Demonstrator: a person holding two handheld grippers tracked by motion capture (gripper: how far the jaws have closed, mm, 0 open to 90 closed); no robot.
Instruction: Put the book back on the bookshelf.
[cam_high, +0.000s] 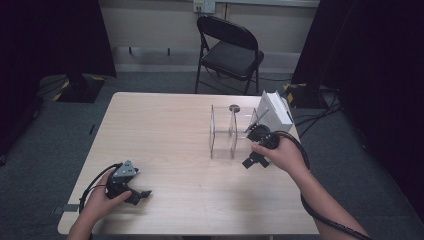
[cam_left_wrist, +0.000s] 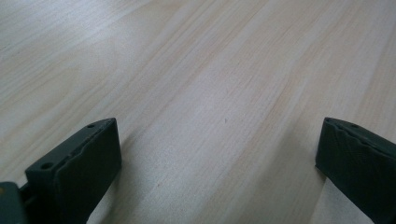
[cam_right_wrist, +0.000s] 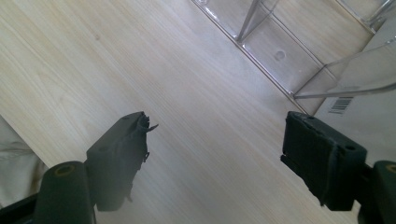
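Two claws work over a pale wooden counter (cam_high: 165, 125): nearest, the left claw (cam_high: 141, 194) gapes wide and empty, its hand resting low on the counter. Farther off, the right claw (cam_high: 254, 159) is also wide open and empty, hand angled downward just beside a clear acrylic organizer (cam_high: 223, 131). The organizer stands upright toward the counter's far right, against a white box (cam_high: 274, 111).

From above, the room around me sits dim and the pale worktop (cam_high: 175, 130) catches soft overhead light. My left claw (cam_left_wrist: 219, 163) shows soft-edged, slightly blurred jaws. Glare streaks the clear plastic organizer (cam_right_wrist: 280, 51), and faint shadows pool beside each jaw.
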